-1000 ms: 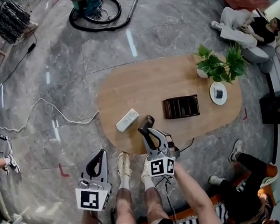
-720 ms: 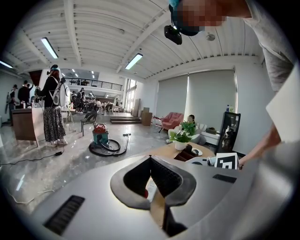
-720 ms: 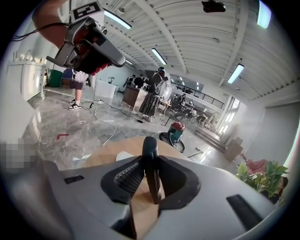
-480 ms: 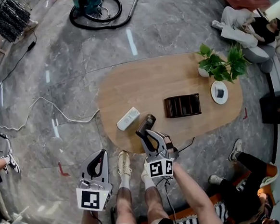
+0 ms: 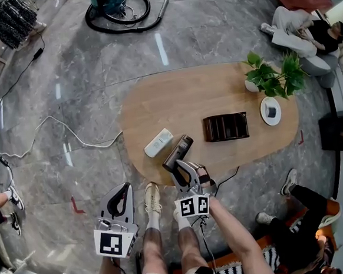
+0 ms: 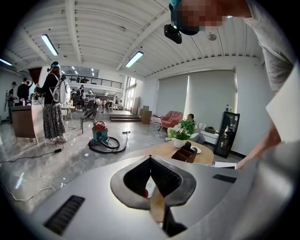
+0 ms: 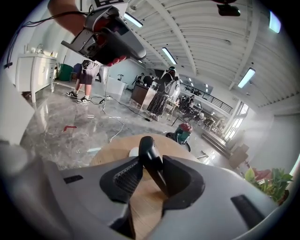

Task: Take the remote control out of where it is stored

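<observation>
Laying the black remote control on the wooden table near the white remote, well apart from the dark storage holder, with right gripper jaws just opening around it, apparently to release, and left gripper closed, empty, idle.
</observation>
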`<act>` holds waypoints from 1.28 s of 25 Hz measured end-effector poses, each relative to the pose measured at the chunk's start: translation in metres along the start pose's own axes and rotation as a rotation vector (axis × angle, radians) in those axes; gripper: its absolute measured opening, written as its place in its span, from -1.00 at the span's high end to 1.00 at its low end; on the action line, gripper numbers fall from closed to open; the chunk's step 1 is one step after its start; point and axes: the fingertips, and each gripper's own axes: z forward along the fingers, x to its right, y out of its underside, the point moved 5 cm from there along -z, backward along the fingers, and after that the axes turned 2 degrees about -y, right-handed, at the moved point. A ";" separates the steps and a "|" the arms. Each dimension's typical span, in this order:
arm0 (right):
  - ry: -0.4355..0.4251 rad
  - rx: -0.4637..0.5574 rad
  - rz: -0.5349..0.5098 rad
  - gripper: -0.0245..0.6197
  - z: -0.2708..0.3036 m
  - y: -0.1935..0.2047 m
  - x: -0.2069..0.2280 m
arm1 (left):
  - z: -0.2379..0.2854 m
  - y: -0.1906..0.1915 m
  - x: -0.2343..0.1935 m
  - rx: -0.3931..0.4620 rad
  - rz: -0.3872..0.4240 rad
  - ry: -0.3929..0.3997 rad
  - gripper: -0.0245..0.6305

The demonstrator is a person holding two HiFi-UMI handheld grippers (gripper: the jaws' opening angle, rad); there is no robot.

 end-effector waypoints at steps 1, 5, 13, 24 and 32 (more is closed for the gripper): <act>-0.002 -0.001 -0.006 0.56 0.001 -0.001 -0.003 | -0.001 0.001 -0.001 -0.001 -0.003 0.000 0.91; -0.012 -0.005 -0.025 0.53 0.006 -0.001 -0.012 | -0.002 0.004 -0.004 -0.002 -0.008 0.000 0.91; -0.020 -0.005 -0.073 0.50 0.015 0.002 -0.026 | -0.003 0.019 -0.008 -0.034 -0.014 -0.002 0.91; 0.004 -0.003 -0.107 0.47 0.026 0.004 -0.041 | -0.007 0.031 -0.019 -0.033 -0.030 -0.013 0.91; 0.045 -0.007 -0.093 0.45 0.033 0.003 -0.047 | -0.011 0.032 -0.030 -0.033 -0.036 -0.014 0.91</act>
